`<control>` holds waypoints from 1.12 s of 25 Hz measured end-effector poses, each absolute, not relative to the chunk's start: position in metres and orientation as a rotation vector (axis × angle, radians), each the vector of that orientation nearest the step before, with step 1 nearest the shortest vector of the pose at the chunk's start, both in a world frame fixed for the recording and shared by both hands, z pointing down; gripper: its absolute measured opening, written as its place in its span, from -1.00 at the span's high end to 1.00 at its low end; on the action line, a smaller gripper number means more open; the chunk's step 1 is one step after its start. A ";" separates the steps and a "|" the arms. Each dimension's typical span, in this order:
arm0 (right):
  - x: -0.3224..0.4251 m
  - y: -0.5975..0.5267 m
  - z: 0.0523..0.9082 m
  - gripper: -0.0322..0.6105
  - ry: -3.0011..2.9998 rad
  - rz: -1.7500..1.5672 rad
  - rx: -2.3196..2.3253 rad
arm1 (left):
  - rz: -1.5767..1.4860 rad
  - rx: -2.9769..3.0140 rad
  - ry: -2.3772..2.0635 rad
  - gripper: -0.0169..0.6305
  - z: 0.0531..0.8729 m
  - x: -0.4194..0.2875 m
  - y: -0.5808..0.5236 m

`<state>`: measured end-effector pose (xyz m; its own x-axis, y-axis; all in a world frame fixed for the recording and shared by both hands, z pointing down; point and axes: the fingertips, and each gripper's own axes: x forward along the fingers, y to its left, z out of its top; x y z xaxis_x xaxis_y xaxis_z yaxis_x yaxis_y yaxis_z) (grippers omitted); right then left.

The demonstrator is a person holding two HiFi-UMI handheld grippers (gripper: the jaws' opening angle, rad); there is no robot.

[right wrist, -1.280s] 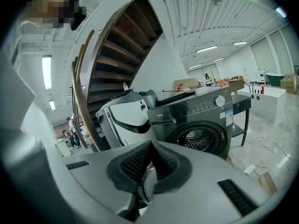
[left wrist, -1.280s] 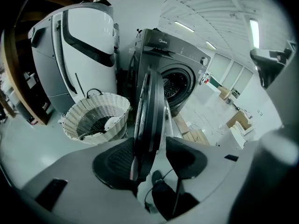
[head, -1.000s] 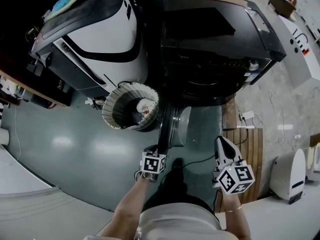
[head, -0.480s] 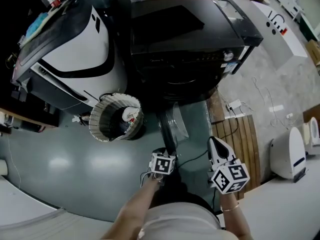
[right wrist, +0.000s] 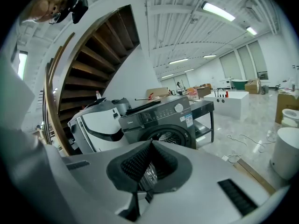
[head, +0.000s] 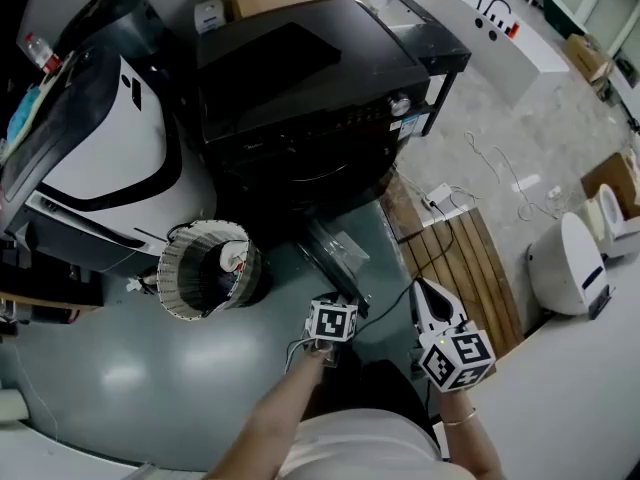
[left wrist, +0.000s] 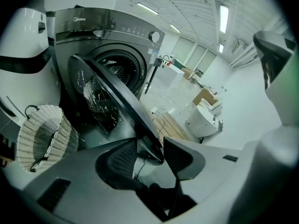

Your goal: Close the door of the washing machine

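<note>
Left gripper (left wrist: pixel 150 148): jaws pinch the outer rim of the door (left wrist: pixel 112 92), one pad on each face of the edge. The door is open and stands angled out from the front of the washing machine (left wrist: pixel 107 27). Its hinge side is at the machine and its free edge is in this gripper.

Right gripper (right wrist: pixel 149 146): jaws are pressed together with nothing between them. It is held to the right of the door, apart from it, and points toward the washing machine's front.

Count:
- Two grippers.
- One door.
- One dark front-loading washing machine.
- One white wicker basket (left wrist: pixel 42 129), on the floor just left of the washing machine's open port.
- One white appliance (head: pixel 100 148), immediately left of the washing machine.
- One slatted wooden board (head: pixel 465 268), on the floor right of the washing machine.
</note>
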<state>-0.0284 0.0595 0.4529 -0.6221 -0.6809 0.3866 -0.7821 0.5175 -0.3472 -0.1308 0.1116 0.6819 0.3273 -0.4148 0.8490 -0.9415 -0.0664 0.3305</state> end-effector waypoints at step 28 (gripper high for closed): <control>0.076 -0.099 0.475 0.88 -2.516 0.851 1.250 | 0.673 1.637 -1.341 0.33 0.676 -0.044 -0.088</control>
<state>0.0759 -0.0990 0.4748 -0.6200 -0.6627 0.4201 -0.7816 0.4747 -0.4047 -0.0445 -0.0884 0.6760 0.2671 -0.4737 0.8392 -0.9559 -0.0195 0.2932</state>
